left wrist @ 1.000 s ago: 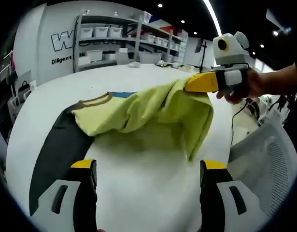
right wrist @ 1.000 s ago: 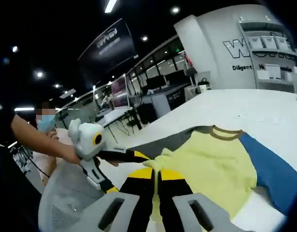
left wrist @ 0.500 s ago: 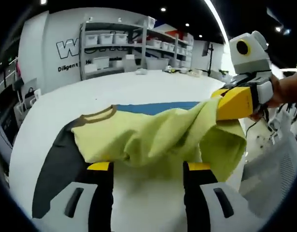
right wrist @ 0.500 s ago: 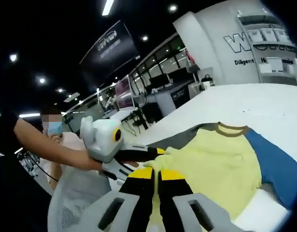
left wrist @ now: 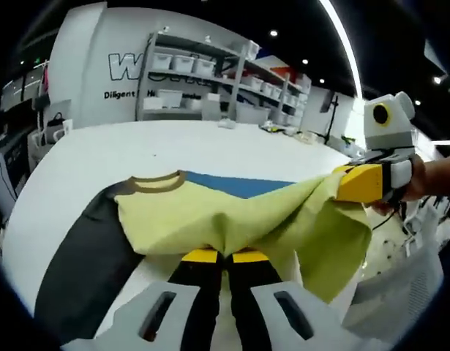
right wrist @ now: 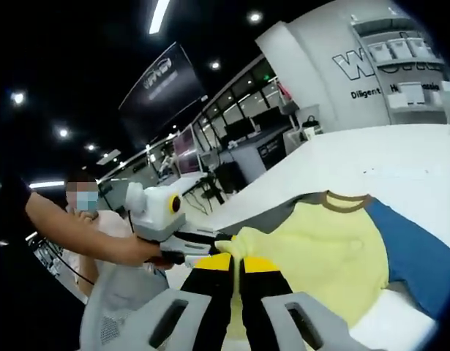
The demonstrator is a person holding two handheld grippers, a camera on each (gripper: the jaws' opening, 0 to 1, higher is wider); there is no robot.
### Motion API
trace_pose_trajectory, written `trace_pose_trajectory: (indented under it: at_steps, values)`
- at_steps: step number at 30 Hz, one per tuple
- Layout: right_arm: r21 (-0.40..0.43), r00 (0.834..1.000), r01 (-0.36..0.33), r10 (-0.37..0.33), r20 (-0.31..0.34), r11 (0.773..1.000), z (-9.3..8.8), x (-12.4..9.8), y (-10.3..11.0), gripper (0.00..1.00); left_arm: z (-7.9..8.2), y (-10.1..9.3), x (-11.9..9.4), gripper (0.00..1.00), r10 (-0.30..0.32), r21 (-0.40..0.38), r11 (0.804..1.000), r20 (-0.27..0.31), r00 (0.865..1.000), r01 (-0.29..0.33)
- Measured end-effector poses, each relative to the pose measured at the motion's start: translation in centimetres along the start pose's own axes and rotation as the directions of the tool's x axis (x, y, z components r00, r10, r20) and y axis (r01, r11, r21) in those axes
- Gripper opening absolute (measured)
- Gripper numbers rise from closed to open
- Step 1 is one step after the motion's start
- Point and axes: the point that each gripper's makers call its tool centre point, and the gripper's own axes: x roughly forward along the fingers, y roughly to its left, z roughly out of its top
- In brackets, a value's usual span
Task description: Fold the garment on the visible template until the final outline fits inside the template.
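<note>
Now pinched shut on the near hem of the yellow-green cloth shirt point(left wrist: 232, 219) (a second ago wide open), left gripper point(left wrist: 224, 257) matching right gripper point(right wrist: 237, 265), ready to fold over the white table point(left wrist: 100, 150).

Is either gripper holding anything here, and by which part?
Both hold the yellow-green shirt with grey and blue sleeves: the left gripper pinches its near edge, the right gripper a bunched fold of its hem side.

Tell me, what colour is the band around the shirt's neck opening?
The collar band is brown, on a yellow-green shirt; it shows best in the left gripper view.
</note>
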Motion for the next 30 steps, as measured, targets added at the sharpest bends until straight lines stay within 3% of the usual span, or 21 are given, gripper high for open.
trace_pose_trajectory:
  at_steps: [5, 11, 15, 18, 23, 26, 28, 30]
  values:
    - [-0.024, 1.000, 0.015, -0.016, -0.003, 1.000, 0.2, 0.0, -0.5, 0.00, 0.6, 0.3, -1.2, 0.00, -0.024, 0.042, 0.999, -0.022, 0.999, 0.025]
    - [-0.041, 0.999, 0.051, -0.051, -0.014, 0.998, 0.2, -0.1, -1.5, 0.00, 1.8, 1.2, -2.6, 0.01, -0.063, 0.014, 0.998, -0.054, 0.997, 0.064]
    - [-0.057, 0.995, 0.096, -0.098, -0.033, 0.994, 0.2, 0.2, -2.4, 0.00, 2.0, 2.5, -2.9, 0.05, -0.022, 0.075, 0.997, -0.065, 0.998, 0.027]
    - [-0.067, 0.989, 0.131, -0.135, -0.058, 0.989, 0.0, 0.3, -3.4, 0.00, 0.5, 3.3, -3.0, 0.12, 0.003, 0.082, 0.997, -0.078, 0.997, 0.004]
    - [-0.063, 0.988, 0.135, -0.139, -0.063, 0.989, 0.1, 0.4, -3.8, 0.00, -4.6, 3.2, -3.3, 0.34, -0.001, 0.010, 1.000, -0.164, 0.986, 0.002]
    - [-0.053, 0.989, 0.131, -0.134, -0.058, 0.990, 0.3, 0.4, -3.6, 0.00, -6.4, 1.9, -2.8, 0.43, -0.022, -0.002, 1.000, -0.180, 0.983, 0.022]
    - [-0.041, 0.989, 0.131, -0.133, -0.056, 0.991, 0.5, 0.5, -3.5, 0.00, -7.5, 1.0, -2.3, 0.49, -0.023, 0.029, 0.999, -0.210, 0.977, 0.029]
    - [-0.039, 0.990, 0.126, -0.128, -0.054, 0.991, 0.7, 0.6, -3.3, 0.00, -7.8, 0.1, -1.2, 0.53, -0.016, 0.057, 0.998, -0.203, 0.979, 0.028]
